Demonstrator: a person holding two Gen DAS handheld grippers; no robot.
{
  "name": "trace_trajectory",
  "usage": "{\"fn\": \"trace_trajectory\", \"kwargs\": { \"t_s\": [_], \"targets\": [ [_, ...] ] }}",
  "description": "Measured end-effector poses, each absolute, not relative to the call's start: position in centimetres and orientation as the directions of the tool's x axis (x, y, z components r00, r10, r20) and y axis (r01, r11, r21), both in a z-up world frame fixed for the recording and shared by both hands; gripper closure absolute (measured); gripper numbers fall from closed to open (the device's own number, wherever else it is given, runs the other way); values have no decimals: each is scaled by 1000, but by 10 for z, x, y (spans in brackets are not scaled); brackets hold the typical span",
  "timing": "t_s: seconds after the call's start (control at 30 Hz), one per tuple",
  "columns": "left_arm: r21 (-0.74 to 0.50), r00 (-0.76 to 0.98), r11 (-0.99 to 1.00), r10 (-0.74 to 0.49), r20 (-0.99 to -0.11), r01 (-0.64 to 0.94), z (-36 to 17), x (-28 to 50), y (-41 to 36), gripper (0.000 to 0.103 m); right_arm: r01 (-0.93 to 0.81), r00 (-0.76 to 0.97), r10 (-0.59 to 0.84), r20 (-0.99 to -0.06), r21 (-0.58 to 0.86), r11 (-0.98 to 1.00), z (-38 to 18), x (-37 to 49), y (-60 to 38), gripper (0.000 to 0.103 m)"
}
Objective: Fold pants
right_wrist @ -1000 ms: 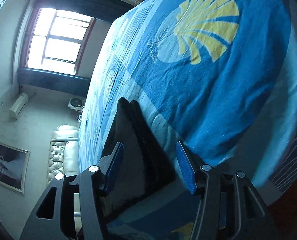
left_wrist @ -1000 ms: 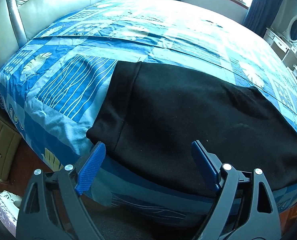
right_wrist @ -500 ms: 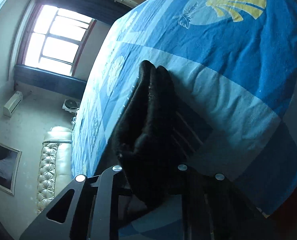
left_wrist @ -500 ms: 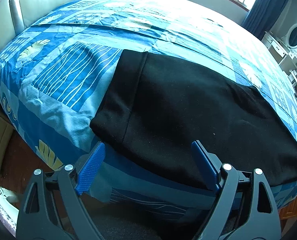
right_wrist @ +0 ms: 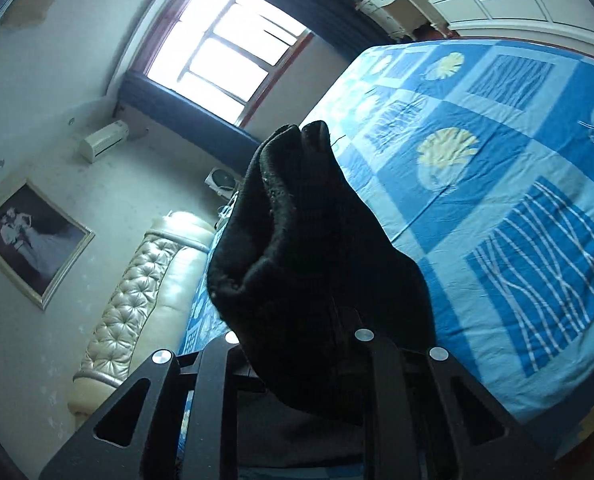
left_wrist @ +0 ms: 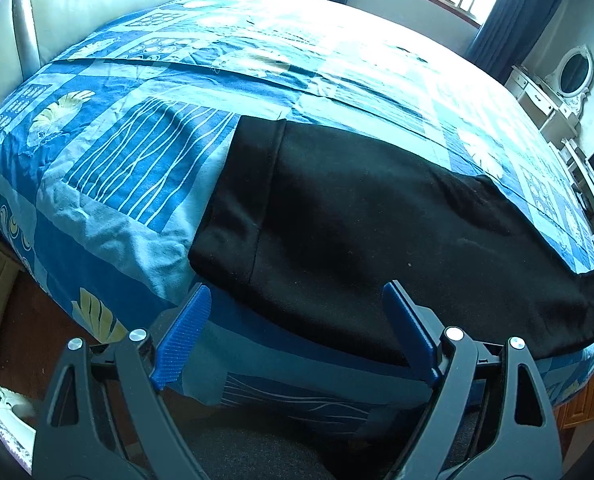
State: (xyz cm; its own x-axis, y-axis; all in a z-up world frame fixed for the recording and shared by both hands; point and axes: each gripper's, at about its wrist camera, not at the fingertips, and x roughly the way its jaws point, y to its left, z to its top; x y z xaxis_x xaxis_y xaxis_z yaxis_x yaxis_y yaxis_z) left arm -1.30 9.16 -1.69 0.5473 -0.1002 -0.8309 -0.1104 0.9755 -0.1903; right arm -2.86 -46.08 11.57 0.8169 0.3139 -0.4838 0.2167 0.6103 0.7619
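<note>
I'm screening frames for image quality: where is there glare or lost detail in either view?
Left wrist view: window light washes out the far blue patterned bedspread; the black pants show almost no texture. Right wrist view: the window is blown out white.

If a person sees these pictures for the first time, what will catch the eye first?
First, the black pants lying flat across the blue patterned bedspread, near the bed's front edge. Next, the right claw, shut on one bunched end of the pants and holding it above the bed. The left claw hangs open beside the waistband end.
</note>
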Motion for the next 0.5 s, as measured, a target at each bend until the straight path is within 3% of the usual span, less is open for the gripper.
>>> {"fn": "trace_trajectory", "kwargs": {
  "t_s": [0.27,0.5],
  "targets": [
    [-205,575,974,-112,-811,-99,-7,-14,89,16,134,685,368,-628,606,784,92,1,-339,84],
    [-231,568,967,-130,-813,-110,-5,-14,90,16,84,549,283,-787,388,918,34,27,-243,84]
  ]
}}
